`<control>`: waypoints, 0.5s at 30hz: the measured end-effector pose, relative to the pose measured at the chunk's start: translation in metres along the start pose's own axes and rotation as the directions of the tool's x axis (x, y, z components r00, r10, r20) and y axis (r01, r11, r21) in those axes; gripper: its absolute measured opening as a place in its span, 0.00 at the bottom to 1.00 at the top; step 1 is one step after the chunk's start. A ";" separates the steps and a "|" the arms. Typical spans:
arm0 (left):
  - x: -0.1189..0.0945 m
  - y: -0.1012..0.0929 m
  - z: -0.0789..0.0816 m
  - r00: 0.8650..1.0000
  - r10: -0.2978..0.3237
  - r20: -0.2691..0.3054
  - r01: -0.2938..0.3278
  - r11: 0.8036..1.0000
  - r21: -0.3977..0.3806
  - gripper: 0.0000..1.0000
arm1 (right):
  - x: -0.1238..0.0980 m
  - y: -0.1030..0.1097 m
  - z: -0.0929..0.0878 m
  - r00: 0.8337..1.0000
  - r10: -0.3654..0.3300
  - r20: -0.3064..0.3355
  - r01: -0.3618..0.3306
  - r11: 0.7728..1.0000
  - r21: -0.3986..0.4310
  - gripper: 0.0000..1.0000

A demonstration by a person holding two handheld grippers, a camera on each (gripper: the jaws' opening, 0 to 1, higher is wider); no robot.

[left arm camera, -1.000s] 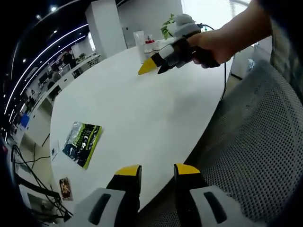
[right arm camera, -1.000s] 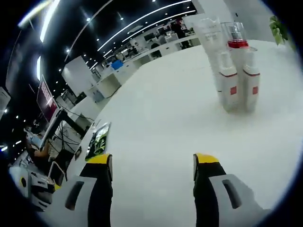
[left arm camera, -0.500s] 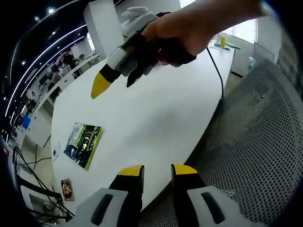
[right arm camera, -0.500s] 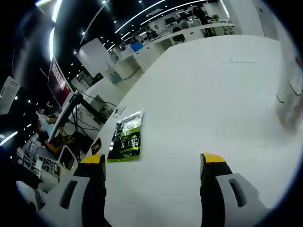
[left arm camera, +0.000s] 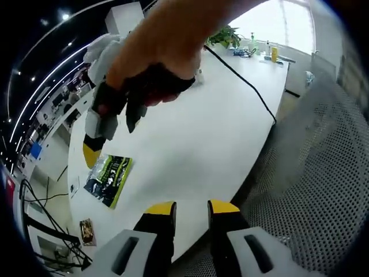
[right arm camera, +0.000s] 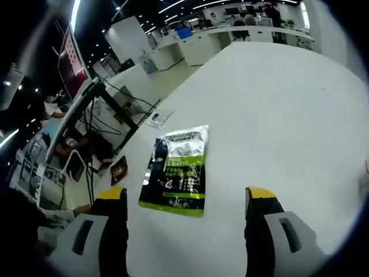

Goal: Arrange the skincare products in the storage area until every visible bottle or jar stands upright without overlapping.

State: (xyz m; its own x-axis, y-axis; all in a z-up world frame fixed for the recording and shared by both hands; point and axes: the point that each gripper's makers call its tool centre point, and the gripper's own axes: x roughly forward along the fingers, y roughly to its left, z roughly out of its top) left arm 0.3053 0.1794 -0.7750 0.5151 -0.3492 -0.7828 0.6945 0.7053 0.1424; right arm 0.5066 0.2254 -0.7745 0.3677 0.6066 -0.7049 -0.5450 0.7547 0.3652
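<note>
Skincare sachet (right arm camera: 177,171) flat on white table (right arm camera: 288,115), right tongs (right arm camera: 187,199) spread wide above it, left tongs (left arm camera: 190,208) nearly closed, empty.

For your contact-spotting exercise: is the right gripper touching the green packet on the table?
Apart. In the right gripper view, the open right gripper hangs above the green packet, white table showing between each jaw tip and the packet.

Green, black and white pouch (right arm camera: 176,170) lies flat, printed face up, on white surface (right arm camera: 277,104); 9 o'clock of centre in right gripper view.
</note>
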 end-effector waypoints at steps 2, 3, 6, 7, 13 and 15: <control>-0.001 0.000 0.001 1.000 0.000 0.007 0.000 1.000 -0.003 0.22 | 0.006 0.005 0.005 1.000 -0.002 -0.006 0.002 1.000 -0.030 0.81; -0.002 0.000 0.002 1.000 0.002 0.014 -0.002 1.000 0.001 0.22 | 0.010 0.006 0.008 1.000 -0.015 -0.010 0.014 0.998 -0.067 0.81; -0.002 0.001 0.006 0.999 0.008 0.034 -0.008 1.000 -0.012 0.22 | 0.021 0.007 0.007 0.998 -0.026 -0.057 0.021 0.995 -0.098 0.81; -0.002 0.001 0.006 0.999 0.008 0.033 -0.008 1.000 -0.009 0.22 | 0.025 0.008 0.007 0.997 -0.029 -0.066 0.021 0.993 -0.116 0.81; -0.001 0.001 0.003 1.000 0.010 0.018 -0.011 1.000 0.016 0.22 | 0.046 0.018 0.010 0.992 -0.077 -0.104 0.055 0.980 -0.193 0.88; -0.001 0.000 0.004 1.000 0.007 0.023 -0.007 1.000 0.013 0.22 | 0.052 0.020 0.007 0.988 -0.107 -0.114 0.079 0.971 -0.227 0.90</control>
State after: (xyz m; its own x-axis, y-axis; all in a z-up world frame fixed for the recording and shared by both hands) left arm 0.3066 0.1771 -0.7712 0.5316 -0.3584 -0.7674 0.6971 0.6997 0.1561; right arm 0.5199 0.2740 -0.7998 0.3354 0.4899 -0.8046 -0.6708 0.7239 0.1611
